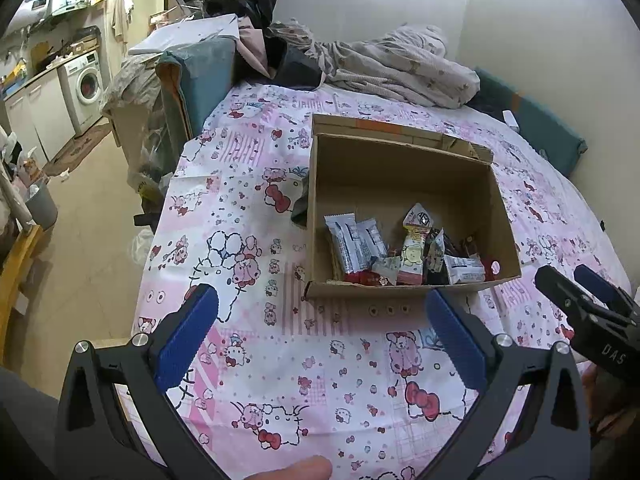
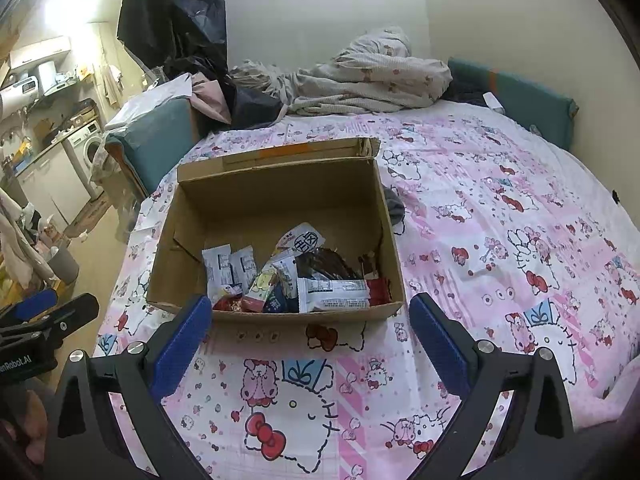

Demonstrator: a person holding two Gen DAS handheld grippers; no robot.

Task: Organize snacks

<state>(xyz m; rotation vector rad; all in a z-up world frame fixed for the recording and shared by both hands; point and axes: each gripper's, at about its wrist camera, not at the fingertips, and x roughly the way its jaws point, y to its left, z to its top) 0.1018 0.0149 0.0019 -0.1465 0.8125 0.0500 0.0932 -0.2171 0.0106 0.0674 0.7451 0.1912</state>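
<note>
On the pink cartoon bedsheet point(image 2: 480, 208), the cardboard box point(image 2: 276, 200) with the snack packets point(image 2: 304, 280) sits just ahead of our left gripper point(image 1: 322, 328) and right gripper point(image 2: 310, 334). Both are wide open and empty. We judge the next move is reaching in for one packet.

Pink-and-white cartoon-cat bedsheet point(image 2: 480, 208), plain brown cardboard box point(image 2: 276, 184), white and red snack packets point(image 2: 332, 292), blue gripper pads point(image 2: 180, 344).

box point(image 2: 276, 184): matt brown cardboard | snack packets point(image 2: 332, 292): glossy plastic film | bedsheet point(image 2: 480, 208): printed cloth
</note>
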